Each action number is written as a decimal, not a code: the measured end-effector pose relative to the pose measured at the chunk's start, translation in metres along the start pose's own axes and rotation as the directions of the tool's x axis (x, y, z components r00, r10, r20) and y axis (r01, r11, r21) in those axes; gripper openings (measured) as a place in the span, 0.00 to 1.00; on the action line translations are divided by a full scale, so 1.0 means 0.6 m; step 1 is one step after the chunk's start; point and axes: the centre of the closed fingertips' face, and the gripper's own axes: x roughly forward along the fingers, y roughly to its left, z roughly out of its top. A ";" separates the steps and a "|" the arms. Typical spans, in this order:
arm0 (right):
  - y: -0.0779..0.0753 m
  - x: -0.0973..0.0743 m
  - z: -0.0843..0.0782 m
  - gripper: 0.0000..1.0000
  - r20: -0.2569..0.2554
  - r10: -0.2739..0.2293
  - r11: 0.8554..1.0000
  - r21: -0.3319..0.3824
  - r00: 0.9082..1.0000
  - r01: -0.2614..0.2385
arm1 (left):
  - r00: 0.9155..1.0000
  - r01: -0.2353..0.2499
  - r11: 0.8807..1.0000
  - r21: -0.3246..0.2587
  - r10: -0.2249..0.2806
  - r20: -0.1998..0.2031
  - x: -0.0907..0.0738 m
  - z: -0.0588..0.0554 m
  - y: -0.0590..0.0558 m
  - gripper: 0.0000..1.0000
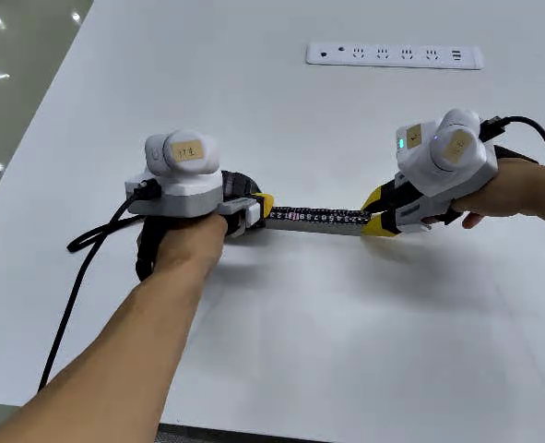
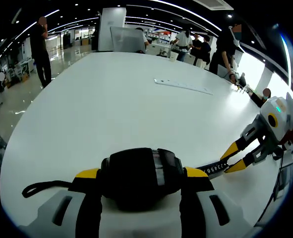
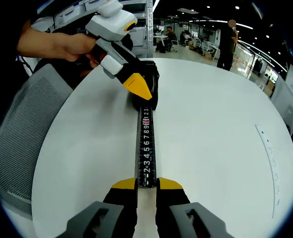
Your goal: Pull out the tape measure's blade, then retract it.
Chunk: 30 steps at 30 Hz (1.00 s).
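Tape measure (image 3: pixel 150 84), lying on the white desk (image 1: pixel 300 351). Its black case (image 2: pixel 141 176) sits between the yellow-tipped fingers of my left gripper (image 1: pixel 258 210), which are closed on its two sides. The blade (image 3: pixel 146 148), black with white and red numerals, is out of the case and runs straight to my right gripper (image 3: pixel 146 184). I cannot tell whether it rests on the desk or hangs just above it. My right fingers are closed on the blade's free end, one finger on each side. In the head view the case lies at left and the blade's end at right. A white power strip (image 1: pixel 394 55) lies well apart, at the far side of the desk. A black cable (image 1: pixel 88 240) trails from the left gripper across the desk.
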 end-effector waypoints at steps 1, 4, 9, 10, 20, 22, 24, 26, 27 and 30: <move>0.000 0.001 0.001 0.10 0.001 0.000 1.000 0.000 1.000 0.000 | 1.000 0.000 1.000 0.000 0.000 0.000 0.000 0.000 0.000 0.59; 0.000 0.003 0.004 0.10 0.002 0.000 1.000 0.000 1.000 0.000 | 1.000 -0.001 1.000 -0.002 0.001 0.000 0.000 0.000 0.000 0.59; -0.001 0.006 0.010 0.10 0.006 0.001 1.000 0.000 1.000 -0.001 | 1.000 0.000 1.000 -0.003 0.000 0.000 0.000 0.000 0.000 0.59; -0.001 0.007 0.011 0.10 0.006 0.001 1.000 0.000 1.000 -0.001 | 1.000 0.000 1.000 -0.004 0.000 0.000 0.000 0.000 0.000 0.59; -0.002 0.016 0.021 0.10 0.013 0.006 1.000 0.001 1.000 -0.006 | 1.000 0.002 1.000 -0.007 -0.002 -0.001 -0.001 0.001 0.001 0.59; -0.002 0.017 0.024 0.10 0.015 0.007 1.000 0.001 1.000 -0.007 | 1.000 0.002 1.000 -0.007 -0.002 -0.002 -0.001 0.001 0.001 0.59; -0.003 0.018 0.026 0.10 0.016 0.007 1.000 -0.001 1.000 -0.007 | 1.000 0.002 1.000 -0.008 -0.002 -0.002 -0.001 0.001 0.001 0.59; -0.003 0.020 0.028 0.10 0.018 0.008 1.000 -0.001 1.000 -0.008 | 1.000 0.003 1.000 -0.009 -0.003 -0.002 0.000 0.001 0.001 0.59; -0.003 0.021 0.029 0.10 0.020 0.008 1.000 0.000 1.000 -0.008 | 1.000 0.003 1.000 -0.009 -0.003 -0.003 0.000 0.001 0.001 0.59; -0.003 0.024 0.033 0.10 0.024 0.010 1.000 0.000 1.000 -0.010 | 1.000 0.004 1.000 -0.009 -0.004 -0.004 0.000 0.001 0.001 0.59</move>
